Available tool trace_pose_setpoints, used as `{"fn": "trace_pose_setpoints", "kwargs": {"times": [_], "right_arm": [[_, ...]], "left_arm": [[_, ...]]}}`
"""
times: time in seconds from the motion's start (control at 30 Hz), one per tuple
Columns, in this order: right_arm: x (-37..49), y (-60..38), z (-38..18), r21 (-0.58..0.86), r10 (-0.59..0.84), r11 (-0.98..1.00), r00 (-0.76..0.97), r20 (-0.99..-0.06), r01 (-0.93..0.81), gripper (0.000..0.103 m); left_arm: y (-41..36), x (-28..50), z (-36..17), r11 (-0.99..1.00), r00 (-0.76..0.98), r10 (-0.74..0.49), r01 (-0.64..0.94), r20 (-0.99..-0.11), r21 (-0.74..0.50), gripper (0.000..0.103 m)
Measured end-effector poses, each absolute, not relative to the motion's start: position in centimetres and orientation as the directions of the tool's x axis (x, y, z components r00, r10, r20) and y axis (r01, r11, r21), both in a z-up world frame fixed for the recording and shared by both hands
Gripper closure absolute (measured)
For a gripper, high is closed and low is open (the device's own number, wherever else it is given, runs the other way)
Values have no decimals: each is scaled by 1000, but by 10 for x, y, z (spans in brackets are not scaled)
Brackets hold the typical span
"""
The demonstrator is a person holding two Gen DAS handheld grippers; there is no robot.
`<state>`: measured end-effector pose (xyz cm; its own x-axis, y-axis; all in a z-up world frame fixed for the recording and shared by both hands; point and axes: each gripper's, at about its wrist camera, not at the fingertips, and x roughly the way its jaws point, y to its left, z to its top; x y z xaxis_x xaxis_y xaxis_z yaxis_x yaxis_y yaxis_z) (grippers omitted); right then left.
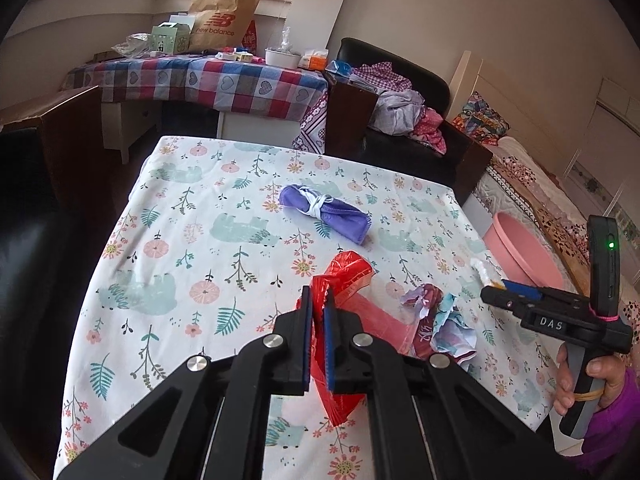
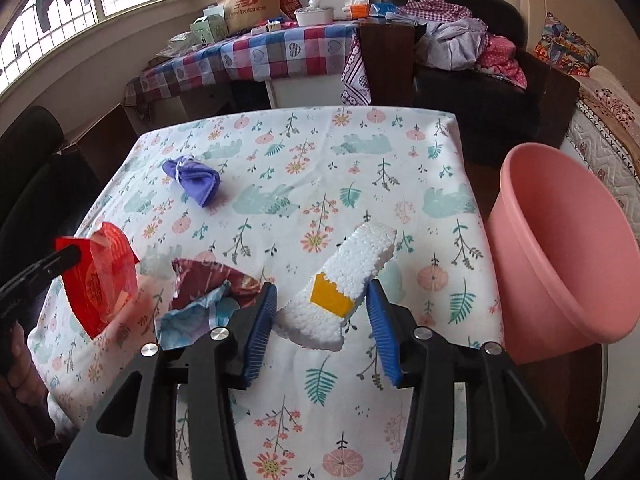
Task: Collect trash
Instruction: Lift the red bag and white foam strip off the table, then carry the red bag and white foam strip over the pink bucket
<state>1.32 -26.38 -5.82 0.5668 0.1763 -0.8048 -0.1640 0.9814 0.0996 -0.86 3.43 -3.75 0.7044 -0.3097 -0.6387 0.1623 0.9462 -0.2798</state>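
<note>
- The table (image 2: 280, 152), under a white cloth printed with flowers and pale bears, spreads out ahead of and below both pairs of fingers.
- The pink bucket (image 2: 560, 264) stands off the table's edge, to the right of the right gripper's fingers and just beyond them; in the left wrist view it shows far to the right, past the table's corner.
- The right gripper (image 2: 320, 312) has its jaws about half open, closed on a white foam block (image 2: 352, 272) with a yellow label; the blue pads (image 2: 260, 328) press its two sides, and the block sticks out forward past the fingertips, above the cloth.
- The left gripper (image 1: 318, 312) has its jaws nearly together, pinched on a red plastic wrapper (image 1: 344, 280); the wrapper bulges up ahead of the fingertips and hangs down below them, with a clear pinkish part trailing to the right.
- A purple cloth bundle (image 1: 324, 212) tied with a white string lies on the table well ahead of the left fingers and apart from them.
- A crumpled paper wad (image 1: 440, 320) in dark red and pale blue lies on the cloth just right of the left fingers, and just left of the right ones.
- A hand (image 1: 576, 380) in a purple sleeve grips the right gripper's handle.
</note>
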Motion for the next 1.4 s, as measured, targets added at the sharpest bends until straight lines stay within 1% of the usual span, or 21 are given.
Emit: {"fn": "trace_pose_setpoints", "kwargs": {"times": [0.33, 0.57, 0.73, 0.77, 0.8, 0.9, 1.13, 1.4], "right_arm": [[-5, -274, -77, 83, 155, 984, 513, -844, -160, 55], [-17, -279, -76, 63, 145, 985, 559, -816, -164, 55], [-21, -273, -75, 38, 154, 978, 589, -794, -205, 55], [-22, -272, -74, 33, 155, 977, 592, -791, -211, 57], [-22, -271, -74, 31, 156, 976, 591, -791, -216, 68], [-24, -273, -73, 36, 164, 975, 597, -785, -220, 69], [-34, -292, -52, 56, 171, 980, 670, -722, -190, 69], [-40, -331, -22, 83, 127, 992, 754, -644, -97, 69]], "left_arm": [[23, -10, -30, 945, 701, -318, 181, -638, -272, 99], [15, -10, -28, 946, 698, -320, 195, -641, -260, 99], [11, -11, -23, 948, 702, -316, 201, -638, -248, 99], [11, -11, -22, 948, 703, -315, 202, -638, -245, 99], [10, -11, -21, 949, 705, -313, 202, -637, -242, 99], [8, -11, -18, 949, 707, -313, 206, -634, -238, 99], [-8, -6, -8, 941, 712, -337, 234, -616, -244, 99], [-64, 9, 20, 910, 714, -412, 352, -567, -218, 99]]}}
